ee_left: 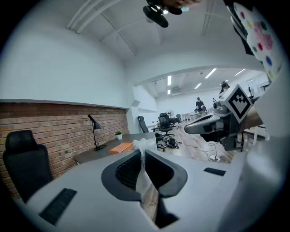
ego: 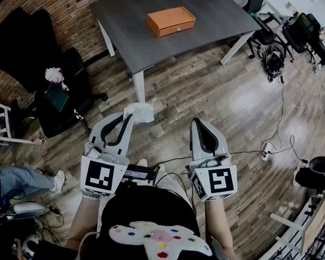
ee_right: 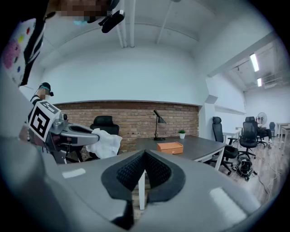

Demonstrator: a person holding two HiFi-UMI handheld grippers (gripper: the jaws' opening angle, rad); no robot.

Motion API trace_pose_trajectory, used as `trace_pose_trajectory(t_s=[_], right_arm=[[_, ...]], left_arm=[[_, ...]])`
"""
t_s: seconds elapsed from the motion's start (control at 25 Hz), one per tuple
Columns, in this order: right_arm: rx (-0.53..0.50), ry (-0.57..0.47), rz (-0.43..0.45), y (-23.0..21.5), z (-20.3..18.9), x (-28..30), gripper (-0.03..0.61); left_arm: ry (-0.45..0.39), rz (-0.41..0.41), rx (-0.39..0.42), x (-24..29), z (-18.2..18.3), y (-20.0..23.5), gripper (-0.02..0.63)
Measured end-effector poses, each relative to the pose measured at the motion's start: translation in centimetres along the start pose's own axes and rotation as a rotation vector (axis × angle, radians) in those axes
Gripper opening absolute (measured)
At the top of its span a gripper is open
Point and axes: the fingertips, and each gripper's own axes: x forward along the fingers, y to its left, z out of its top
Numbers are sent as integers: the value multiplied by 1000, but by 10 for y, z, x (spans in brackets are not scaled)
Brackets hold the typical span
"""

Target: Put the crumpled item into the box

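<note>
My left gripper (ego: 135, 115) is shut on a crumpled white item (ego: 139, 111), held in the air above the wooden floor. In the left gripper view the white crumpled item (ee_left: 144, 156) is pinched between the two dark pads and sticks out past their tips. An orange box (ego: 170, 20) lies closed on the grey table (ego: 129, 32) ahead; it also shows as the orange box (ee_left: 120, 147) and the orange box (ee_right: 170, 147). My right gripper (ego: 202, 123) is shut with nothing in it, level with the left one. The right gripper view shows the crumpled item (ee_right: 105, 143) at the left.
A black armchair (ego: 41, 66) with a soft toy stands left of the table. Office chairs (ego: 298, 30) and cables (ego: 276, 132) lie at the right. A desk lamp (ee_right: 158, 122) and a small plant (ee_right: 181, 134) stand on the table. A seated person's leg (ego: 18, 179) is at the lower left.
</note>
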Motion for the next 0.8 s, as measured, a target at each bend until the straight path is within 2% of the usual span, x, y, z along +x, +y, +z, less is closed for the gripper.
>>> trace_pose_trajectory(t_s=[0.52,0.8], right_arm=[[1,9,11,-5,-4,11,8],[72,-27,-4,-20,-2,6,8]], left_arm=[[6,6,-2,10,-1,4,29],[5,21,3,14,3,-4,29]])
